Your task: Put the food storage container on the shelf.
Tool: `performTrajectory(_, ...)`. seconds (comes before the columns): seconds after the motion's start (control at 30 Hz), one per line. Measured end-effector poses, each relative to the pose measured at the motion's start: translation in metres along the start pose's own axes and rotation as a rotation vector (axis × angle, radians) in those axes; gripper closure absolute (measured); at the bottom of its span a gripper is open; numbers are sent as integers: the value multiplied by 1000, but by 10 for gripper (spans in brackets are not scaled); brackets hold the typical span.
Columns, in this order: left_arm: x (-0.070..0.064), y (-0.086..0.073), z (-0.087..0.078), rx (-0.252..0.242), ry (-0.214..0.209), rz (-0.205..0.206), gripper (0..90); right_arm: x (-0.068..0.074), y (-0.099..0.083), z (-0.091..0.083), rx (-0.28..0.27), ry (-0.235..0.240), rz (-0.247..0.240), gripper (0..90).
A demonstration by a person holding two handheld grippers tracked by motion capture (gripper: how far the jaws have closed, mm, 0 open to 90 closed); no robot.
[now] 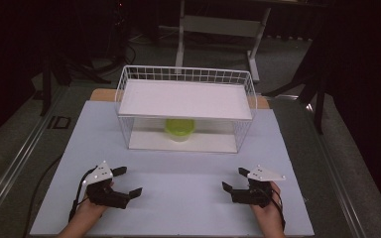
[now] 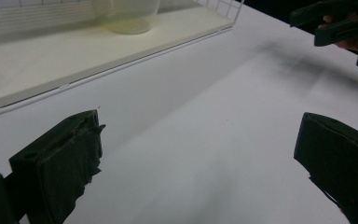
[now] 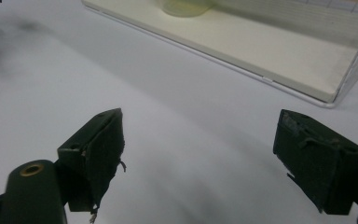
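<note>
- High view frames a white wire basket rack [image 1: 123, 87] standing on a white table [image 1: 178, 198], with a white shelf board [image 1: 186, 99] laid across its top and a second white board [image 1: 149, 141] as its floor.
- On that lower board, beneath the shelf and near the middle, a yellow-green plastic cup [image 1: 179, 130] is seen; it is the only thing held in the rack, and whether anything lies inside it cannot be told.
- The left gripper [image 1: 130, 182] is held over the near left part of the table, jaws spread wide with nothing between them; in the left gripper view the cup [image 2: 127, 16] is seen well ahead.
- The right gripper [image 1: 234, 179] is held at the near right, jaws likewise parted and empty; the cup [image 3: 184, 7] is seen far off in the right gripper view.
- The cup is judged light, thin-walled and somewhat springy, smooth enough to slip and easy to tip.
- A hold across the side wall, low on the body, is judged best, with gentle pressure, since the shelf above leaves access from the open front alone.
</note>
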State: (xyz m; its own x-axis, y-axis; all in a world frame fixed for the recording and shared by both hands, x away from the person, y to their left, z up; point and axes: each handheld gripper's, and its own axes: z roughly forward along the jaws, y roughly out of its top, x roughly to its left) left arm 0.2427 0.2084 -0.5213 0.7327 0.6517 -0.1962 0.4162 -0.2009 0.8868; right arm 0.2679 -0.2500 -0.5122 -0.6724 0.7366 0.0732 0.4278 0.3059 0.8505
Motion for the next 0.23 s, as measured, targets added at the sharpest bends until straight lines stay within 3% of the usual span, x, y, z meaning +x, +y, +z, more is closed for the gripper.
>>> performTrajectory(0.23,-8,2,0,-9,-11,26,17,4,2,0,-6,9,-7,163)
